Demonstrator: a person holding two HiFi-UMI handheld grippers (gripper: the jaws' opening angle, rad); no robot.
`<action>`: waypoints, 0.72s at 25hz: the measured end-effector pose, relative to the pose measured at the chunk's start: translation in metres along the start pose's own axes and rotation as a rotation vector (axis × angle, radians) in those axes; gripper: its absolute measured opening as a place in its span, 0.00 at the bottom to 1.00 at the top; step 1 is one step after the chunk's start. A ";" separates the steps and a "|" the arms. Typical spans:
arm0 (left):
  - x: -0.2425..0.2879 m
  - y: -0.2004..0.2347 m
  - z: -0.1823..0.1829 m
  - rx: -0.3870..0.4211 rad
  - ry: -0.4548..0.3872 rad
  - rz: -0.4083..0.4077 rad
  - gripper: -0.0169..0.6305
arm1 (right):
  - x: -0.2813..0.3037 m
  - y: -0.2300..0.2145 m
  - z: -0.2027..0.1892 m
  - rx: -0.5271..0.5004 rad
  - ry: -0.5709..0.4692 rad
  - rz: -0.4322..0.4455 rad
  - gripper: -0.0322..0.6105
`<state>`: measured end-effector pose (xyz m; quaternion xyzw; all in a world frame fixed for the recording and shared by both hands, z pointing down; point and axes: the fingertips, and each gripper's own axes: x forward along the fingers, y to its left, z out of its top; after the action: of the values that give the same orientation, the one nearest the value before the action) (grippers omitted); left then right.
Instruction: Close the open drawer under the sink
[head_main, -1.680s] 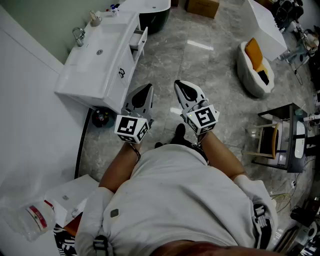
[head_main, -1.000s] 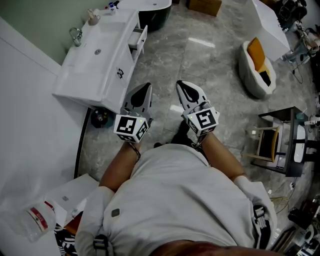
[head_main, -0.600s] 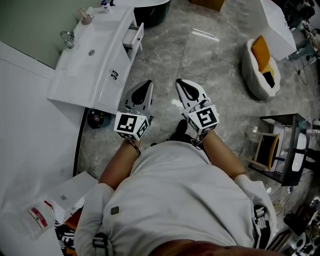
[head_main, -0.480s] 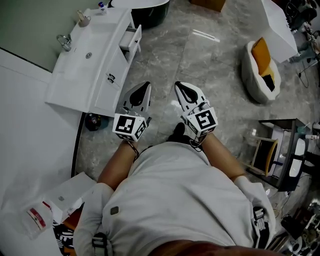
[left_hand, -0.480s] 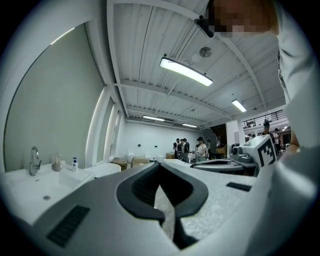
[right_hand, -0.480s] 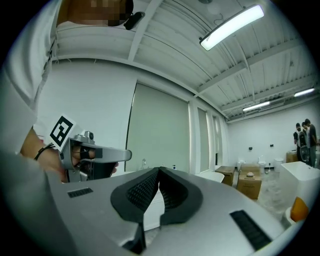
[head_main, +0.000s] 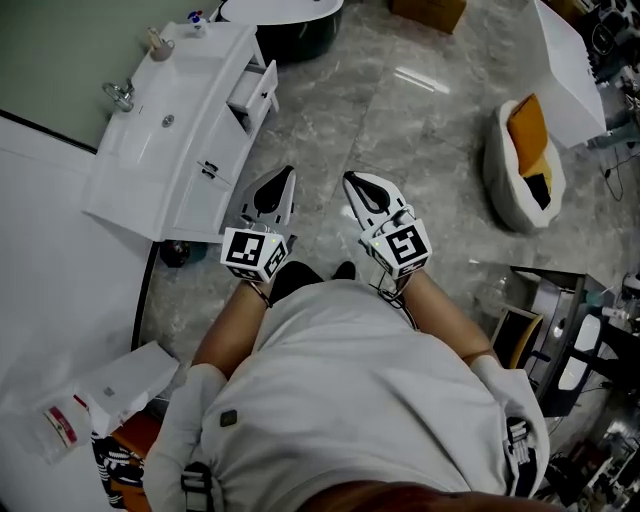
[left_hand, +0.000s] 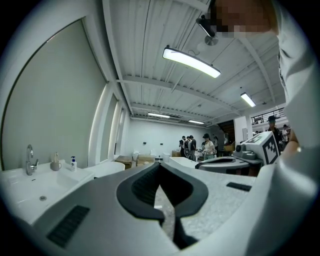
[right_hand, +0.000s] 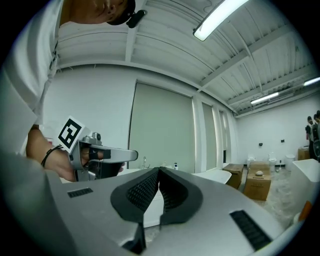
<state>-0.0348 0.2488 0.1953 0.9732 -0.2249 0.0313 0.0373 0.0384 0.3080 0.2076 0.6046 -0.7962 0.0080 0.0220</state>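
A white sink vanity (head_main: 175, 150) stands at the head view's upper left, with a faucet (head_main: 118, 95) at its back. One drawer (head_main: 255, 88) at its far end juts open toward the floor. My left gripper (head_main: 285, 173) and right gripper (head_main: 350, 178) are held side by side over the marble floor, pointing level, well short of the drawer and to its right. Both are shut on nothing: the left's jaws (left_hand: 160, 164) meet at their tips, and so do the right's (right_hand: 159, 170). The left gripper view shows the basin top (left_hand: 30, 187) and faucet (left_hand: 31, 159) at its left.
A dark tub (head_main: 285, 20) sits beyond the vanity. A white seat with an orange cushion (head_main: 522, 150) stands at the right, a dark rack (head_main: 560, 340) lower right. A dark round thing (head_main: 170, 252) lies under the vanity's near end. Several people (left_hand: 195, 146) stand far off.
The person has walked across the floor; the vanity has slid left and up in the head view. Both grippers stayed shut and side by side.
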 end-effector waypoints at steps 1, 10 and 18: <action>0.006 0.001 0.000 0.004 0.002 0.003 0.04 | 0.003 -0.005 -0.001 -0.001 0.000 0.006 0.09; 0.061 0.046 0.000 -0.008 0.001 0.020 0.04 | 0.063 -0.054 -0.007 -0.013 0.010 0.040 0.09; 0.112 0.127 0.001 -0.029 0.007 0.044 0.04 | 0.154 -0.088 -0.011 -0.002 0.029 0.067 0.09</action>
<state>0.0093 0.0863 0.2102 0.9672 -0.2467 0.0325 0.0514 0.0827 0.1368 0.2238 0.5776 -0.8154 0.0164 0.0339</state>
